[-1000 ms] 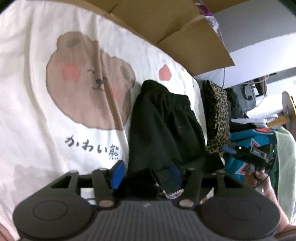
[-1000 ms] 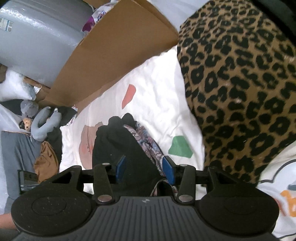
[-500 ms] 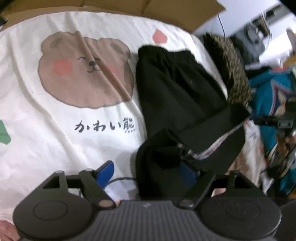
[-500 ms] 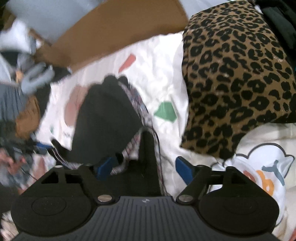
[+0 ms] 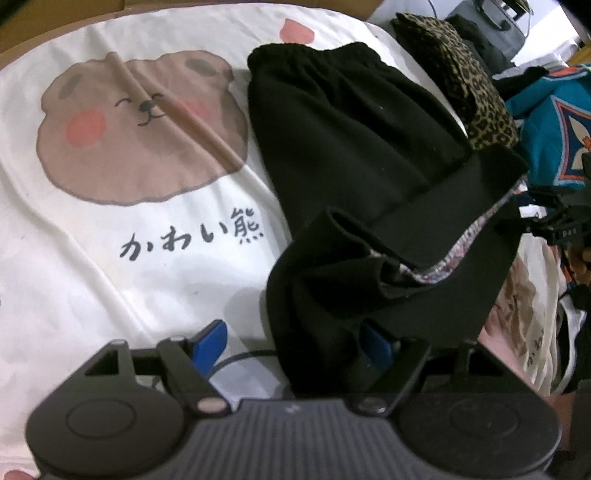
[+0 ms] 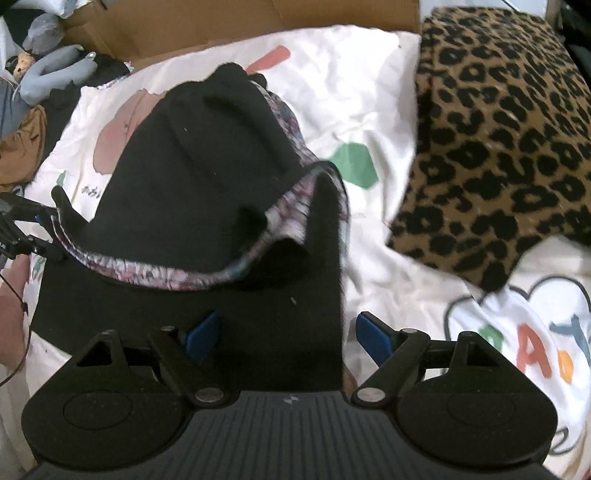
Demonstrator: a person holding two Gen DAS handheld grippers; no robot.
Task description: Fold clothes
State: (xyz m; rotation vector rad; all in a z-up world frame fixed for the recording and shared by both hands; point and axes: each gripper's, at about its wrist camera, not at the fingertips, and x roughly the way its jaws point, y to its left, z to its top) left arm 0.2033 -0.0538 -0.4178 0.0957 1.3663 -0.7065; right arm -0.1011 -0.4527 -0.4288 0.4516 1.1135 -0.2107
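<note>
White bear-print sheet point(image 5: 110, 258) spread under everything, cardboard point(image 6: 332, 14) along the far edge. Black shorts point(image 5: 351, 129) lying in the middle, lower half doubled up over the waistband half, patterned lining point(image 6: 221, 275) peeking out at the fold. Leopard-print cloth point(image 6: 498, 129) just beside. Left gripper point(image 5: 295, 343) spread wide, loose fabric between the fingers, nothing pinched. Right gripper point(image 6: 286, 334) also wide open, shorts' edge between the pads, not squeezed.

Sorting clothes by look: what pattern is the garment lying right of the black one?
Leopard print, black spots on tan: the leopard-print garment shows best in the right wrist view.
</note>
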